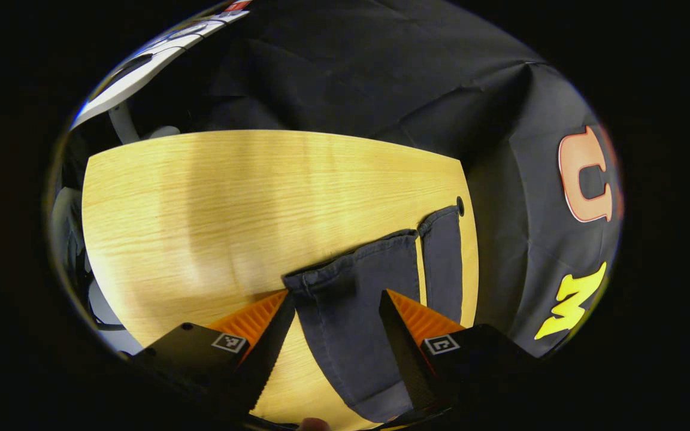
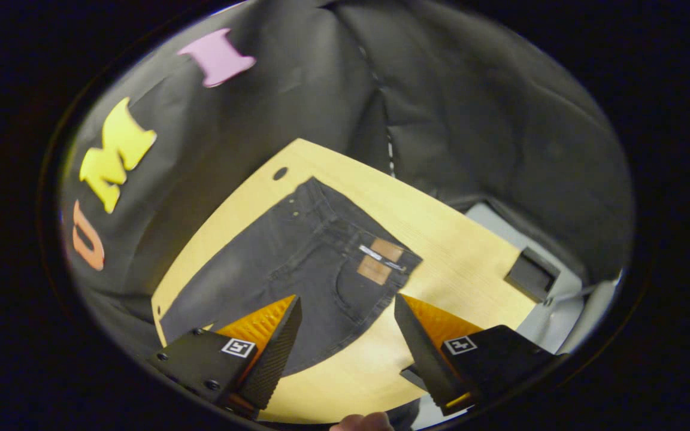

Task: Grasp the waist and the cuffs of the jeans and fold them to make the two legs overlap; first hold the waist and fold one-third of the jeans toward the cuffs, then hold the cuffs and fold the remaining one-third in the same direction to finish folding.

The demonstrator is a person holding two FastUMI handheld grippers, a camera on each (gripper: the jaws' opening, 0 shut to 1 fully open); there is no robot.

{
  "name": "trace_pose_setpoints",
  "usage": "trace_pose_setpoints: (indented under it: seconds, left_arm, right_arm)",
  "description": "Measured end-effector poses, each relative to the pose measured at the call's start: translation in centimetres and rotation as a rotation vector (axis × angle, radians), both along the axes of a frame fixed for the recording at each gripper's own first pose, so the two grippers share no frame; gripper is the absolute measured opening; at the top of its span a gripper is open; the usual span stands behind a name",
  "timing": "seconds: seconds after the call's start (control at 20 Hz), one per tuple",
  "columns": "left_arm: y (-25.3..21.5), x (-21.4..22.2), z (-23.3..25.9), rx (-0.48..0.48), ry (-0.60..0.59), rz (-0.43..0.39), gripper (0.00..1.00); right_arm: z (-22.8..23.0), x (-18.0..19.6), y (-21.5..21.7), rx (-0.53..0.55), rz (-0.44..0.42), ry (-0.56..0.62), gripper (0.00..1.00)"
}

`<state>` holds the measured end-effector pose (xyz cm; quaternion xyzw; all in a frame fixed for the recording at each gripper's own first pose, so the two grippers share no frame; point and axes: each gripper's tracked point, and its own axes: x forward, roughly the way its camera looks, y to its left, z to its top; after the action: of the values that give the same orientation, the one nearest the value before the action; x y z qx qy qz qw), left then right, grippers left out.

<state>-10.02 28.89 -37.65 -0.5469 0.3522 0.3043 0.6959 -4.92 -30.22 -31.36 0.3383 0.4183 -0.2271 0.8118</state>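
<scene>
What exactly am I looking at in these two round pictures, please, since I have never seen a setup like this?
A person holds a two-finger gripper in each hand, and each gripper carries a fisheye camera looking forward along its own fingers. In the left gripper view, the left gripper is open above the leg end of dark jeans, where the two cuffs lie side by side, not yet overlapped. In the right gripper view, the right gripper is open above the waist end of the jeans, near the waistband with its patches. The jeans lie flat on a wooden table. Nothing is held yet. A small dark box sits near the table's far edge.
</scene>
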Motion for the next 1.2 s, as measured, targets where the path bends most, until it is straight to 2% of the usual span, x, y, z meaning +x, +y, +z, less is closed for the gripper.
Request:
trace_pose_setpoints:
  seconds: [0.05,0.1,0.15,0.2,0.25,0.3,0.35,0.4,0.45,0.5,0.55,0.65,0.8,0.85,0.9,1.05,1.1,1.2]
  left_arm:
    - [0.0,0.2,-0.2,-0.019,-0.005,0.020,0.72]
    - [0.2,0.3,-0.2,-0.031,-0.010,0.037,0.81]
    - [0.3,0.3,-0.3,-0.038,-0.010,0.053,0.72]
    - [0.4,0.4,-0.6,-0.040,-0.007,0.065,0.68]
    - [0.4,0.4,-0.7,-0.041,-0.002,0.073,0.72]
    - [0.5,0.5,-1.0,-0.037,0.008,0.072,0.55]
    - [0.4,0.5,-1.0,-0.031,0.017,0.071,0.49]
    - [0.4,0.6,-1.2,-0.024,0.026,0.065,0.36]
    - [0.4,0.8,-1.5,-0.017,0.038,0.058,0.46]
    - [0.4,0.9,-1.6,-0.010,0.049,0.050,0.45]
    - [0.4,0.9,-1.7,-0.003,0.059,0.044,0.42]
    - [0.5,0.8,-1.9,0.005,0.078,0.041,0.36]
    - [0.4,1.0,-2.0,-0.003,0.071,0.048,0.26]
    - [0.4,1.1,-1.9,-0.009,0.064,0.052,0.23]
    - [0.3,1.2,-1.9,-0.014,0.059,0.053,0.20]
    - [0.2,1.4,-1.8,-0.019,0.044,0.042,0.11]
    - [0.2,1.5,-1.8,-0.018,0.043,0.037,0.10]
    - [0.2,1.6,-1.9,-0.018,0.036,0.027,0.07]
  right_arm:
    - [-0.5,0.0,-1.1,0.031,-0.039,0.005,0.93]
    - [-1.1,-0.1,-2.3,0.048,-0.072,0.009,0.98]
    - [-1.6,-0.4,-3.2,0.062,-0.102,0.027,0.98]
    - [-2.1,-0.6,-4.1,0.081,-0.126,0.037,0.98]
    - [-2.5,-0.8,-4.5,0.107,-0.145,0.051,0.98]
    - [-3.1,-0.8,-4.8,0.138,-0.163,0.066,0.93]
    - [-3.6,-0.9,-5.0,0.163,-0.181,0.086,0.98]
    - [-4.1,-1.0,-5.2,0.181,-0.195,0.099,0.98]
    - [-4.6,-1.0,-5.5,0.191,-0.202,0.121,0.98]
    - [-5.1,-0.9,-5.7,0.198,-0.204,0.133,0.98]
    - [-5.5,-0.7,-5.5,0.210,-0.202,0.144,1.00]
    - [-6.1,0.7,-5.3,0.244,-0.205,0.135,0.98]
    - [-6.9,2.1,-5.0,0.238,-0.202,0.129,0.98]
    - [-6.9,2.6,-4.7,0.241,-0.195,0.128,0.93]
    - [-6.9,2.9,-4.5,0.239,-0.186,0.129,0.97]
    - [-7.2,3.7,-3.6,0.216,-0.137,0.142,0.98]
    - [-7.5,3.5,-3.5,0.193,-0.124,0.166,0.94]
    - [-8.0,3.1,-4.0,0.136,-0.110,0.219,0.72]
